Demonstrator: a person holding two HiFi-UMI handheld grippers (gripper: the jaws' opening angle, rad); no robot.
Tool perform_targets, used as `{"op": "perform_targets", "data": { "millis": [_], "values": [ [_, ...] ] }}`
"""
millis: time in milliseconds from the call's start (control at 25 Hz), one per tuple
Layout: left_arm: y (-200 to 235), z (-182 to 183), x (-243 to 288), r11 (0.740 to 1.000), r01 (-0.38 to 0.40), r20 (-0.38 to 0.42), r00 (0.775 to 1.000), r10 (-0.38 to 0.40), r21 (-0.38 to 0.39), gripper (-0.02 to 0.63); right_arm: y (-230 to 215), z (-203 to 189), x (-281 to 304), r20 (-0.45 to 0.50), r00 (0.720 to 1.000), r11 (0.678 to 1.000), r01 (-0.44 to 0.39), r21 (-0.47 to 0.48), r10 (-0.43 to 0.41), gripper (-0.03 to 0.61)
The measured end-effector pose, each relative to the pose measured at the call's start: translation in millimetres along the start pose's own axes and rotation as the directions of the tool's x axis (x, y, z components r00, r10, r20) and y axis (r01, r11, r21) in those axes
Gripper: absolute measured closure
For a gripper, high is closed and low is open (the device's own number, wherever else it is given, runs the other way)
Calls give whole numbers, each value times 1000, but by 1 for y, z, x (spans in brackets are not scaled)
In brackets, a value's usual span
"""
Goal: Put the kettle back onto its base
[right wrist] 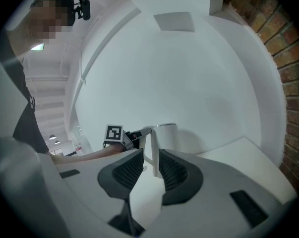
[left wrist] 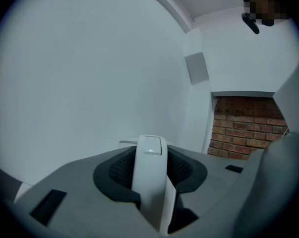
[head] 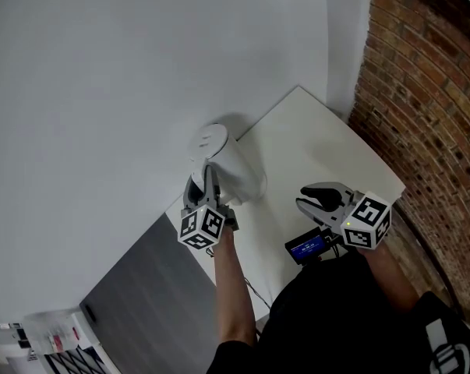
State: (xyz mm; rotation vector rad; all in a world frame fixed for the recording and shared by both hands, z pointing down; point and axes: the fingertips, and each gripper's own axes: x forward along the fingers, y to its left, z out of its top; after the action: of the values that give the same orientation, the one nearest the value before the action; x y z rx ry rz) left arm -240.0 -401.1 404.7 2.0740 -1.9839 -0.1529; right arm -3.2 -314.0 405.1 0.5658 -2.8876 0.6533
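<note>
A white kettle (head: 236,170) with a round lid stands at the left edge of the white table (head: 320,142), close to the wall. My left gripper (head: 204,181) is shut on the kettle handle (left wrist: 150,175), whose white bar fills the gap between the dark pads. In the right gripper view the kettle (right wrist: 167,139) shows upright ahead, with the left gripper (right wrist: 135,137) at its handle. My right gripper (head: 319,199) hovers over the table to the right of the kettle, jaws a little apart with nothing between them. No separate base can be made out under or beside the kettle.
A red brick wall (head: 429,107) borders the table on the right. A plain white wall (head: 125,68) rises right behind the kettle. A grey surface (head: 145,298) lies lower left of the table. A small blue-lit screen (head: 306,248) sits below the right gripper.
</note>
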Motion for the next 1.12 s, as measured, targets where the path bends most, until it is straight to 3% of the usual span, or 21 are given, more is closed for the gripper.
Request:
{"op": "perform_targets", "data": {
  "millis": [720, 1120],
  "values": [
    [-3, -12, 9, 999, -28, 35, 999, 28, 19, 440, -4, -3, 3, -11, 1000, 1000, 0, 6, 0, 474],
    [-15, -28, -11, 999, -16, -4, 1000, 16, 50, 440, 2, -4, 8, -18, 1000, 1000, -18, 3, 18, 474]
  ]
}}
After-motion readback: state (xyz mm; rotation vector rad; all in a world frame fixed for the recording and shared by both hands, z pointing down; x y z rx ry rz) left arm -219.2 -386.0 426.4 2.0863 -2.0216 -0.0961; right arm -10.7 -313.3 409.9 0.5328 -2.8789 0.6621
